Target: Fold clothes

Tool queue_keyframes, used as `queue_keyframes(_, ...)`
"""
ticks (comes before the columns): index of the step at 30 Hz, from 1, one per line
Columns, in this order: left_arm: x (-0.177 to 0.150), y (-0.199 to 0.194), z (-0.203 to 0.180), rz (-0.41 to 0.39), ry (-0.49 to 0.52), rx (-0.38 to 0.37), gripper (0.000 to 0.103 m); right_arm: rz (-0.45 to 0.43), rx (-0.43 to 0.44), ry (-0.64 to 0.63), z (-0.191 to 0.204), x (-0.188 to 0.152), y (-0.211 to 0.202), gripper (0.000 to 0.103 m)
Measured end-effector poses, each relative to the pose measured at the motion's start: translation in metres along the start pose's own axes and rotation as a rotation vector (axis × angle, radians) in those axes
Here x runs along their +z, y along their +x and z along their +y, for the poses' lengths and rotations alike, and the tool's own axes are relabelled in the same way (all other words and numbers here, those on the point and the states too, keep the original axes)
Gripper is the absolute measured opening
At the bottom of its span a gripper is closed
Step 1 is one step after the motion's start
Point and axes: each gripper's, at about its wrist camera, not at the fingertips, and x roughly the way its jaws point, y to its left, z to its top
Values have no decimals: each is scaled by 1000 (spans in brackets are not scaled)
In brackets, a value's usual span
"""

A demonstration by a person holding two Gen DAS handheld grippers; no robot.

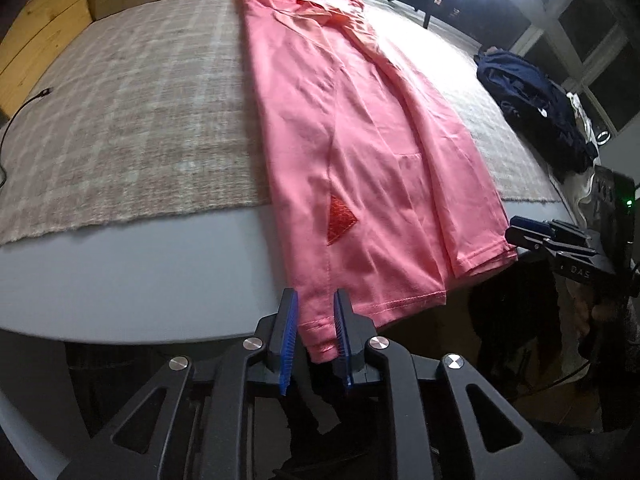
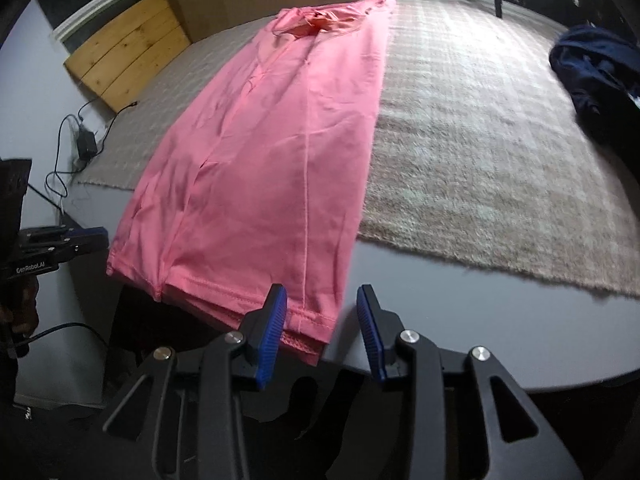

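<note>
Reaching in low at the near edge of the worktop (image 1: 140,272), your left gripper (image 1: 316,316) has its jaws either side of the pink shirt (image 1: 360,152) hem corner, w/ small gaps, not pinched yet. Your right gripper (image 2: 322,318) sits level at the other hem corner, jaws wide apart, cloth just inside the left pad only. Shirt lies folded lengthwise, collar far, hem overhanging the edge, partly on the plaid mat (image 2: 480,152). Navy clothes (image 2: 592,76) heaped far right.
</note>
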Motion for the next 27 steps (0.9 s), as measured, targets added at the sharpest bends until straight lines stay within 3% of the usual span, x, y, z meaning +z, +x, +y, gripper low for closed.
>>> queue_keyframes(6, 4, 2, -18, -9, 39, -32, 17, 38, -29, -26, 5, 4, 4, 36)
queue_keyframes(10, 7, 3, -29, -16, 65, -53, 19, -27, 23, 0, 2, 26, -19, 36)
queue_keyframes(15, 10, 21, -62, -11, 125, -102, 22, -78, 65, -51, 7, 97, -36, 36)
queue_keyframes(17, 15, 29, -74, -19, 125, -89, 22, -84, 67, -87, 8, 131, -38, 36)
queue_keyframes(22, 24, 43, -91, -55, 89, -47, 23, -29, 111, -144, 0, 212, 6, 36)
queue_keyframes(27, 29, 57, -100, -71, 8, -17, 23, 94, 125, -187, 1, 254, 74, 36)
